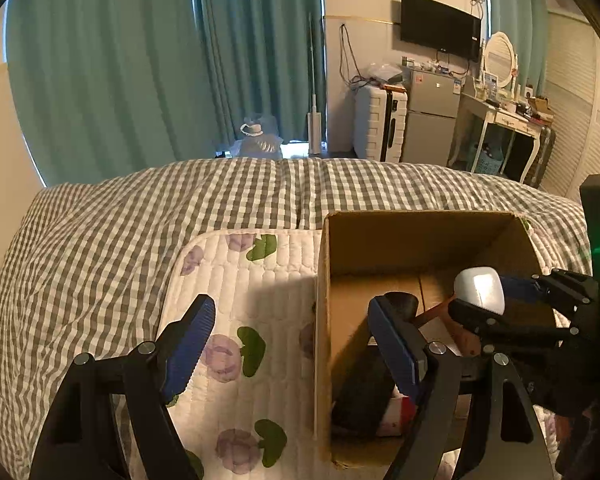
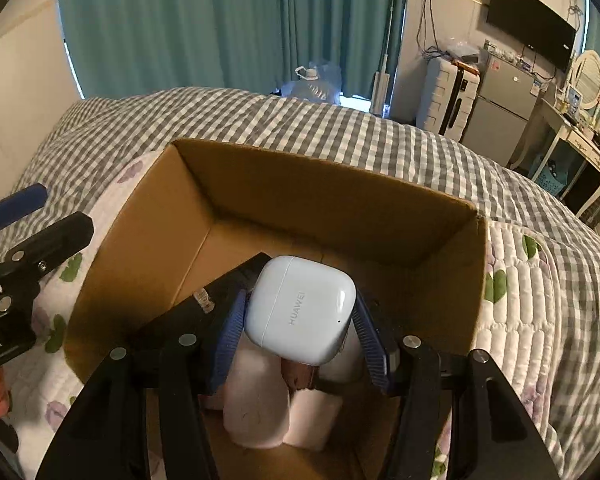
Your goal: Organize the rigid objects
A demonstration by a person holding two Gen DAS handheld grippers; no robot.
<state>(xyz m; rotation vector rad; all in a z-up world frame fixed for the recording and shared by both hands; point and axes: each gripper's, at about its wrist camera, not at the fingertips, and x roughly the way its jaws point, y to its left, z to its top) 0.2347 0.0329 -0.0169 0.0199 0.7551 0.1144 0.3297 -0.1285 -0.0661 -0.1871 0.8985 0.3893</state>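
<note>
An open cardboard box [image 1: 412, 240] [image 2: 320, 192] sits on the bed. My right gripper [image 2: 300, 306] [image 1: 484, 296] is shut on a white earbud case [image 2: 300, 312] [image 1: 480, 286] and holds it over the inside of the box. Below it in the box lie pale white and pink items [image 2: 256, 400] and a dark object [image 1: 364, 392]. My left gripper [image 1: 292, 344] [image 2: 40, 216] is open at the box's left wall, one finger over the floral pad and one over the box. Nothing is held between its fingers.
The box rests on a white quilted pad with purple flowers [image 1: 240, 280], which lies on a grey checked duvet [image 1: 140, 208]. Teal curtains [image 1: 120, 80], a white suitcase [image 1: 380, 128], a small fridge [image 1: 432, 120] and a dressing table [image 1: 508, 120] stand beyond the bed.
</note>
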